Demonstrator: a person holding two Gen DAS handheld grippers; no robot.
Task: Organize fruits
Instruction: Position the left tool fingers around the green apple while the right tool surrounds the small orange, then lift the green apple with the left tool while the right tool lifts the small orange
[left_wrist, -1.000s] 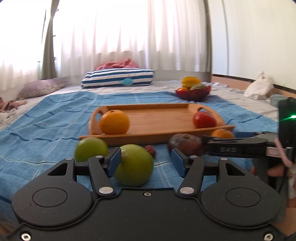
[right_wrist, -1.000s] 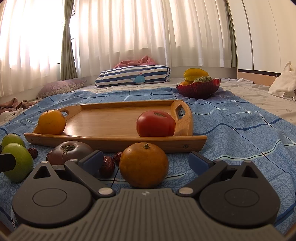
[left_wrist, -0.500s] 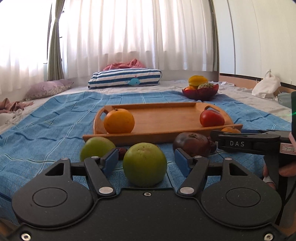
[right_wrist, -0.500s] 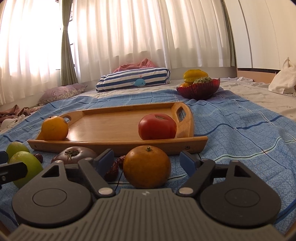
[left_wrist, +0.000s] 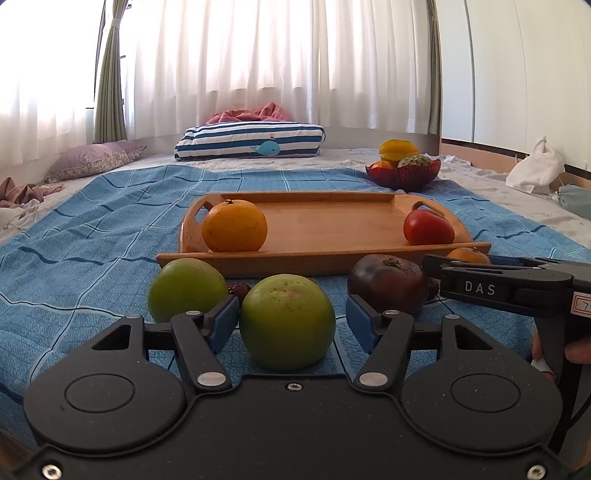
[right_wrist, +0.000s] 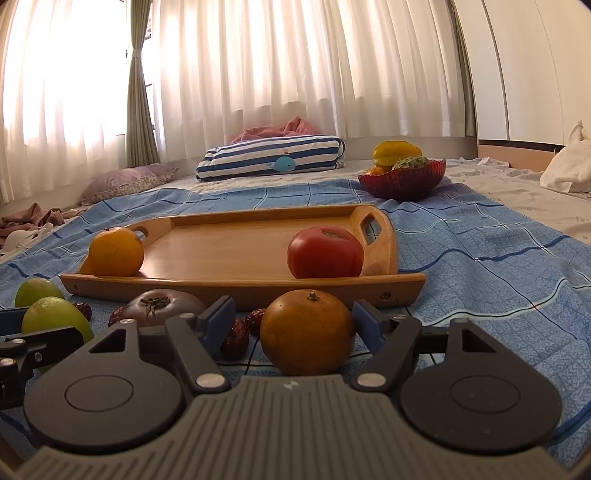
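**Two fruits bracketed, neither yet clamped**

The left hand-held gripper (left_wrist: 291, 325) sits low over the blue checked blanket (left_wrist: 92, 258) with a green fruit (left_wrist: 287, 322) between its blue pads. Its jaws have just been closing a little, yet a narrow gap shows on each side of the fruit, so the pads stand apart from it. A second green fruit (left_wrist: 186, 288) lies just behind and to the left, and a dark purple tomato (left_wrist: 388, 288) lies to the right, near the other tool's black body.

The right hand-held gripper (right_wrist: 293, 325) brackets a dull orange (right_wrist: 307, 331) that rests on the blanket. Its jaws have just been closing around it; the right pad looks at or very near the skin, while a clear gap remains at the left pad, with small dried red dates (right_wrist: 236, 338) lying there.

Beyond both fruits lies the wooden tray (right_wrist: 240, 284), holding a bright orange (right_wrist: 116, 252) at its left end and a red tomato (right_wrist: 325, 253) at its right. Farther back stand a red bowl (right_wrist: 402, 182) of mixed fruit and a striped pillow (right_wrist: 273, 157).
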